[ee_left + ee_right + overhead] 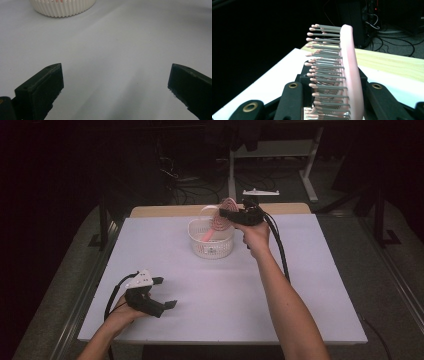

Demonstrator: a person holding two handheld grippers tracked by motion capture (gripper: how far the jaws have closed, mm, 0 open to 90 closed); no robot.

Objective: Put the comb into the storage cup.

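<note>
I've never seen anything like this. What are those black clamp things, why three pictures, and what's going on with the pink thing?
A person holds a hand-operated clamp in each hand. The high view looks down on the white table. The other two come from cameras riding on each clamp. The right gripper is shut on a pink hairbrush, whose handle dips into a white slotted basket. Its bristles show close up in the right gripper view. The left gripper rests open near the table's front edge, holding nothing, its jaws spread wide apart in the left gripper view.

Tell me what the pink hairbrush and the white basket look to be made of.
Hairbrush: likely plastic, a smooth satin pink back with stiff grey bristles tipped pink. Basket: probably moulded plastic, matte white, with ribbed, slotted walls.
</note>
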